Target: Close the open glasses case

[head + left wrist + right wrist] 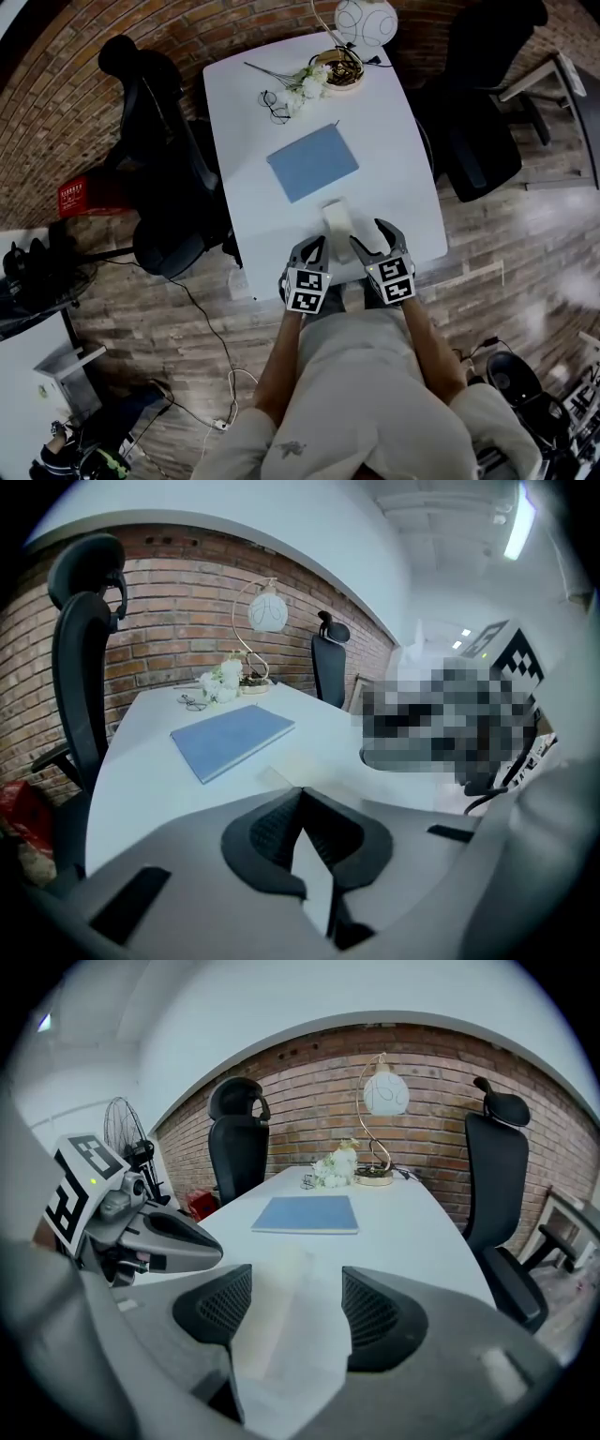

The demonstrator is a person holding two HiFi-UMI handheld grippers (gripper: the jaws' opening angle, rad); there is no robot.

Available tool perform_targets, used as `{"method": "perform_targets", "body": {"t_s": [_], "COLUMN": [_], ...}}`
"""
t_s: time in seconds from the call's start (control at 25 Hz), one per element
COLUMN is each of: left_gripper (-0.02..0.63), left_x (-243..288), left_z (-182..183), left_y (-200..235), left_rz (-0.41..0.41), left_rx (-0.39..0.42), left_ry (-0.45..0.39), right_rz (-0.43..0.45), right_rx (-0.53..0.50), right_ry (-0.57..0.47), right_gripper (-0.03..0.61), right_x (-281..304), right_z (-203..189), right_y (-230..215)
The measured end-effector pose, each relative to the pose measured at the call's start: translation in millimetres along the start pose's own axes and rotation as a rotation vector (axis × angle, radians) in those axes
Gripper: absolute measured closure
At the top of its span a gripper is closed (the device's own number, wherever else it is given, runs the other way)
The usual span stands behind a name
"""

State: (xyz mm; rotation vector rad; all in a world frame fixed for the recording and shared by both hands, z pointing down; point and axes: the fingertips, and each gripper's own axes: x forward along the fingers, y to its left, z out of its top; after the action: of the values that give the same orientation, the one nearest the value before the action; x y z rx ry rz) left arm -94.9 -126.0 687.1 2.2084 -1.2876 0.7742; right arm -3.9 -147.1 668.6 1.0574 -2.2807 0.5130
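Your left hand-held gripper (302, 799) has its jaws pinched right together with nothing in them, and it's sitting at the near edge of the white table (394, 141), just left of the pale glasses case (337, 217). Your right hand-held gripper (289, 1302) is spread wide with the case between its jaws, though neither pad looks like it's pressing on it. Farther out there's a blue notebook (312, 162) mid-table, and a pair of glasses (275, 106) beyond it.
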Motion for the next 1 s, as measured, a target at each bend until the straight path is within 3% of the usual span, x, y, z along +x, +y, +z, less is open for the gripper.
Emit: {"method": "perform_targets", "body": {"t_s": [0.48,1.0], "left_gripper": [0.611,0.611], "left_x": [-27.8,-51.5], "left_z": [55.2,75.2], "left_y": [3.9,4.9], "left_rz": [0.003,-0.010], "left_rx": [0.056,0.080], "left_ry": [-0.143,-0.215], "right_rz": [-0.040,-0.105], "right_rx": [0.016,-0.023], "right_ry": [-0.114,-0.150], "right_gripper": [0.276,0.276], "right_x": [-32.9,-49.7], "right_z": [47.2,59.6], "right_y": [-0.8,-3.2]}}
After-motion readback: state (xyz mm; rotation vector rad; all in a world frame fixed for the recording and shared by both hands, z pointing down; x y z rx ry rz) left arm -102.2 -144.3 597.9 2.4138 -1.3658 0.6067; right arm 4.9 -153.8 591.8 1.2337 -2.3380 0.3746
